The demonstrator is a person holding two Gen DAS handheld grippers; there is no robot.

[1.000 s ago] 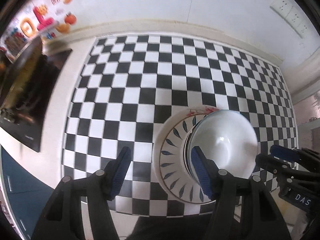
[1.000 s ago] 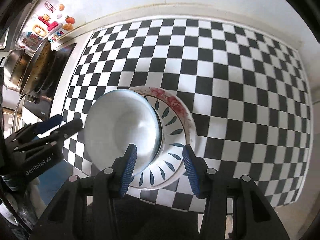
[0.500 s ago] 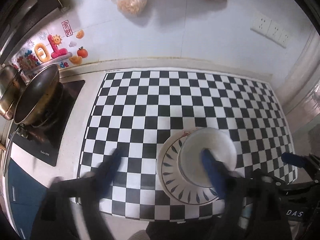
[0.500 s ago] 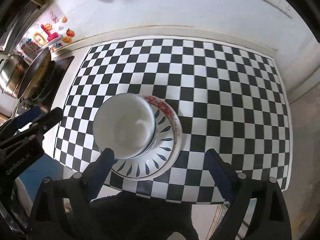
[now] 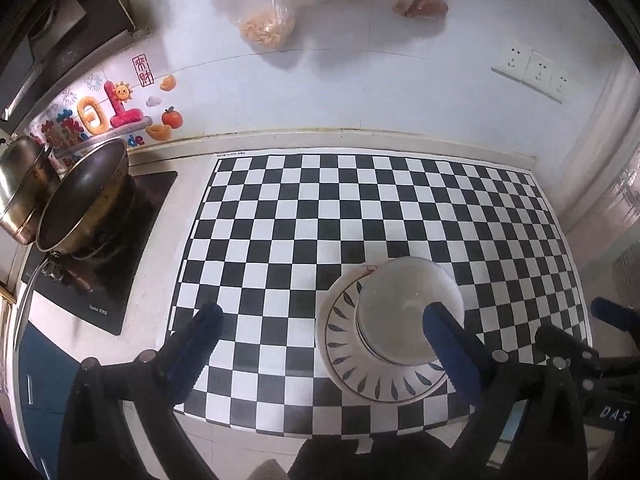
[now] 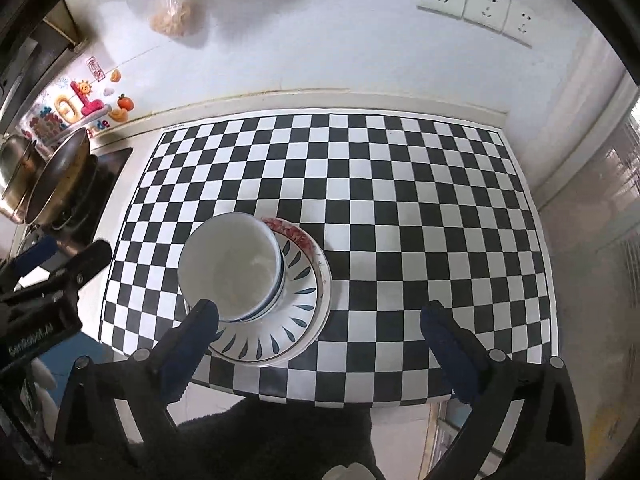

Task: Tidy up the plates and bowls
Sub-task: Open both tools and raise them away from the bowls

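Observation:
A white bowl [image 5: 404, 312] [image 6: 228, 268] stands in a leaf-patterned plate [image 5: 344, 344] [image 6: 296, 300], which rests on a plate with a red floral rim [image 6: 288, 232]. The stack sits near the front of a checkered mat [image 5: 360, 208]. My left gripper [image 5: 320, 314] hovers above the stack's left side, jaws opening wide, nothing between them. My right gripper [image 6: 320, 312] hovers above its right side, jaws also opening and empty. Each gripper shows in the other's view: the right gripper [image 5: 576, 320] and the left gripper [image 6: 72, 250].
A wok [image 5: 80, 200] and a steel pot [image 5: 20, 184] sit on a black cooktop [image 5: 108, 280] at the left. Plastic bags [image 5: 268, 24] hang on the white wall, with sockets [image 6: 484, 8] to the right. The counter's front edge runs just below the mat.
Both grippers have opened from half closed to wide and pulled up and back from the stack. The bowl stays seated in the leaf plate.

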